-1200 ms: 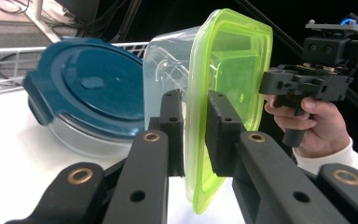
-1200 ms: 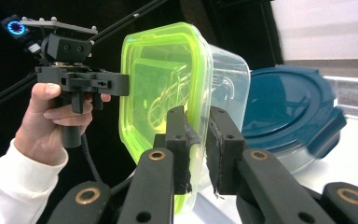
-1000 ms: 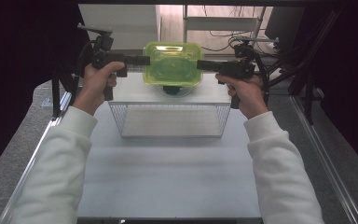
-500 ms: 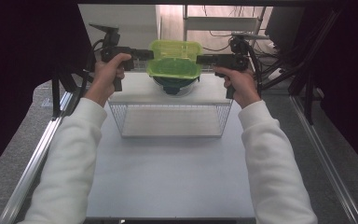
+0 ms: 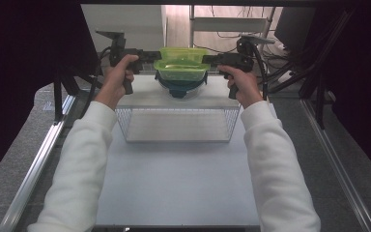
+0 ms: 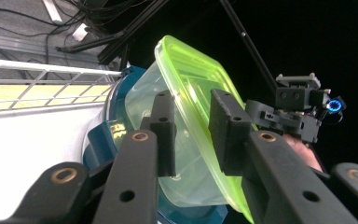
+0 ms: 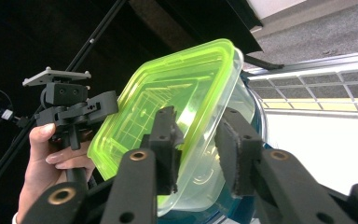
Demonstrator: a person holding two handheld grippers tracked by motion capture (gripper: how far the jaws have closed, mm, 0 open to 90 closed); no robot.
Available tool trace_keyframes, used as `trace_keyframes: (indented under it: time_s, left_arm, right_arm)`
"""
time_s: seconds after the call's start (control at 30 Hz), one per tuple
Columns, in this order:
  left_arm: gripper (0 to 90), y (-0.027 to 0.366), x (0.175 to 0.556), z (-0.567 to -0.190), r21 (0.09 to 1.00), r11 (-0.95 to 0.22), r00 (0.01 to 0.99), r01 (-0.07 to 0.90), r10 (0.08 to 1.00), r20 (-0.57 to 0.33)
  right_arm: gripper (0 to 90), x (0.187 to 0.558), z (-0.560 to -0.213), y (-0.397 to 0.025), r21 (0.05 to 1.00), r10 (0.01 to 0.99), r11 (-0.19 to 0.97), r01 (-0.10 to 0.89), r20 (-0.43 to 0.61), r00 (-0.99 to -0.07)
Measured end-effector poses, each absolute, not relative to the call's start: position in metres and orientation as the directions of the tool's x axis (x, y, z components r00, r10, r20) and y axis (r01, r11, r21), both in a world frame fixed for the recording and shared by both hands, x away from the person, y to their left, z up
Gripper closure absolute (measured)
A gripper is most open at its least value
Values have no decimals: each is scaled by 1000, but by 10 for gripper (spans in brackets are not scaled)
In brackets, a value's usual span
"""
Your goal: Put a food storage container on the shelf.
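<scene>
the left tool (image 5: 150,56) has its jaws clamped on the left rim of the green-lidded container (image 5: 181,64), one pad on the lid's top and the other against the clear wall below, as the left tool view shows (image 6: 193,135). the right tool (image 5: 211,60) grips the opposite rim the same way, jaws closed over the lid edge (image 7: 198,149). so the container hangs between the two tools, carried by both, its long axis running from one tool to the other, crosswise to the person. it is tilted, with the lid's face leaning toward the person.

a dark blue bowl (image 5: 180,88) sits right under the container; in both tool views the clear tub seems nested in the bowl, though whether it touches i cannot tell.

the pair is held up beyond the far wall of the wire basket (image 5: 176,124), which stands on the white desk (image 5: 174,183), nearer the person. the relation that matters: the basket lies below and toward the person from the tools. neither hand is closer; lowering it in would likely call for both to draw back and down together, levelling the lid.
</scene>
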State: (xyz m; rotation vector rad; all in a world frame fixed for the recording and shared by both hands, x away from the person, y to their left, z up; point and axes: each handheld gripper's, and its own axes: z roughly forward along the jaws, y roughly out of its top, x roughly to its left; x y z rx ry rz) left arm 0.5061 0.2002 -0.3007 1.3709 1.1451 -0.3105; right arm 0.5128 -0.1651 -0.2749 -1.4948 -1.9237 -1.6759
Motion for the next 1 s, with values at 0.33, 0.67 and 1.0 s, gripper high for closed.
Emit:
trace_keyframes:
  time_s: [0.33, 0.67, 1.0]
  left_arm:
    - [197, 214, 483, -283, 722, 254, 545, 643, 511, -665]
    - [187, 223, 392, -301, 856, 98, 670, 507, 580, -464]
    - [204, 226, 326, -385, 863, 33, 650, 505, 643, -405]
  right_arm:
    - [259, 492, -258, -167, 782, 586, -162, 602, 567, -578]
    - [259, 424, -269, -202, 896, 584, -13, 444, 367, -724]
    - [263, 364, -329, -220, 915, 604, 115, 387, 245, -759]
